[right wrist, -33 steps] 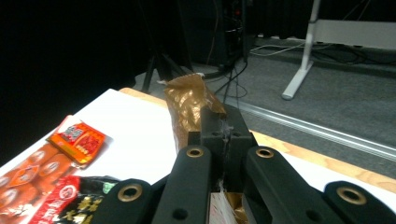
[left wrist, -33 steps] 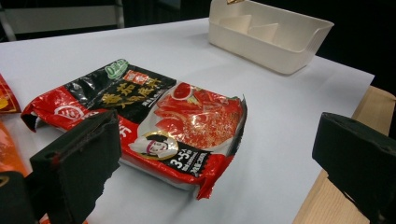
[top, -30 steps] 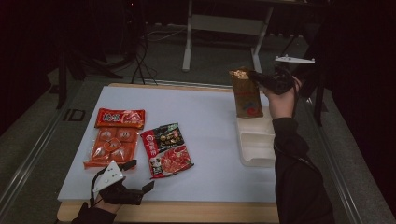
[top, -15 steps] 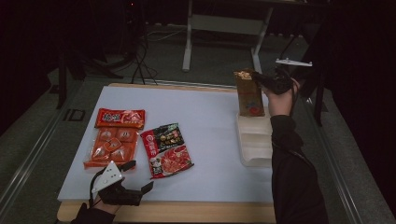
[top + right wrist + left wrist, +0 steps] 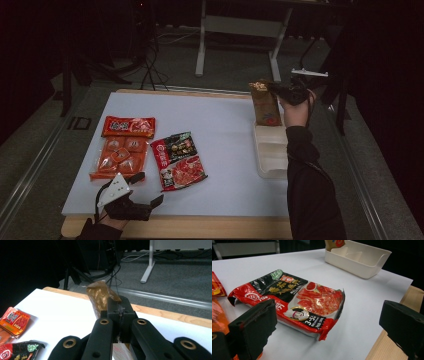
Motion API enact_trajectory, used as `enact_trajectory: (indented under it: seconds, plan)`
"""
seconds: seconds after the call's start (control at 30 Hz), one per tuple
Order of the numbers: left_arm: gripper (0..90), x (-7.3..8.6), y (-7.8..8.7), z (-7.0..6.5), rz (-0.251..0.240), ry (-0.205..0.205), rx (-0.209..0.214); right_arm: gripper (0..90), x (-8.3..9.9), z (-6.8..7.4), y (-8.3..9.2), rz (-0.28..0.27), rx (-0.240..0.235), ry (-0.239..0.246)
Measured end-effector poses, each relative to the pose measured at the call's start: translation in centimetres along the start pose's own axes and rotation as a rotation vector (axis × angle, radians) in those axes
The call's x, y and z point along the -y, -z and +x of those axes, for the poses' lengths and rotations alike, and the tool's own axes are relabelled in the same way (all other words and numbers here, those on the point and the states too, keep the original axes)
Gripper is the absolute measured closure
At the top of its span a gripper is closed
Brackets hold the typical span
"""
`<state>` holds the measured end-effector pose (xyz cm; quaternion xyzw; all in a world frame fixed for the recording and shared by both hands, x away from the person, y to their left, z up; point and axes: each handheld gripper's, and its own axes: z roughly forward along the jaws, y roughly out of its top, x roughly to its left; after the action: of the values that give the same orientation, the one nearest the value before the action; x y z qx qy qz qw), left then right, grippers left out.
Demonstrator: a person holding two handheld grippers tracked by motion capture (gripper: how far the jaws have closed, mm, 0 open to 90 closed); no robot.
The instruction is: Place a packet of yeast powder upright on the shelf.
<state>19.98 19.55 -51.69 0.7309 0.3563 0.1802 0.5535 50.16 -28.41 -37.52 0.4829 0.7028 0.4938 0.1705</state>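
A brown snack bag [image 5: 265, 107] stands upright at the far end of a white divided tray [image 5: 272, 162] on the right side of the table. My right gripper [image 5: 274, 89] is shut on the bag's crinkled top edge [image 5: 101, 296], which sticks out beyond the jaws [image 5: 117, 308]. My left gripper [image 5: 149, 189] rests open at the table's near left edge, nothing between its pads [image 5: 252, 327]. Just beyond it lies a red and black sauce packet [image 5: 297, 297], flat on the white surface [image 5: 179, 161].
An orange-red packet [image 5: 128, 126] and a clear orange multipack [image 5: 117, 157] lie at the left. The tray [image 5: 359, 262] has open compartments nearer the person. The wooden table edge [image 5: 387, 347] runs close to the left gripper. A sleeve [image 5: 310, 190] lies along the right side.
The right gripper and the brown bag have shifted only slightly over the tray's far end. The left gripper has stayed where it was.
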Motion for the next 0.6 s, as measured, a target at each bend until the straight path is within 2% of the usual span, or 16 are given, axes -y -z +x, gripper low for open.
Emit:
enact_trajectory:
  seconds: [0.1, 0.3, 0.5, 0.6]
  plan:
    - [2.0, 0.0, 0.0, 0.0, 0.001, 0.000, 0.001, 90.0, 0.3, -0.1, -0.2, -0.001, -0.020, -0.028]
    - [2.0, 0.0, 0.1, 0.0, 0.000, -0.005, 0.003, 90.0, 1.0, -0.2, -0.4, 0.027, 0.004, -0.043]
    - [2.0, -0.1, 0.0, -0.1, 0.000, -0.008, 0.004, 90.0, 2.0, -1.1, -0.3, 0.076, 0.047, -0.076]
    - [2.0, -0.1, 0.0, -0.1, 0.002, -0.007, 0.004, 89.9, 2.5, -1.7, -0.1, 0.085, 0.054, -0.098]
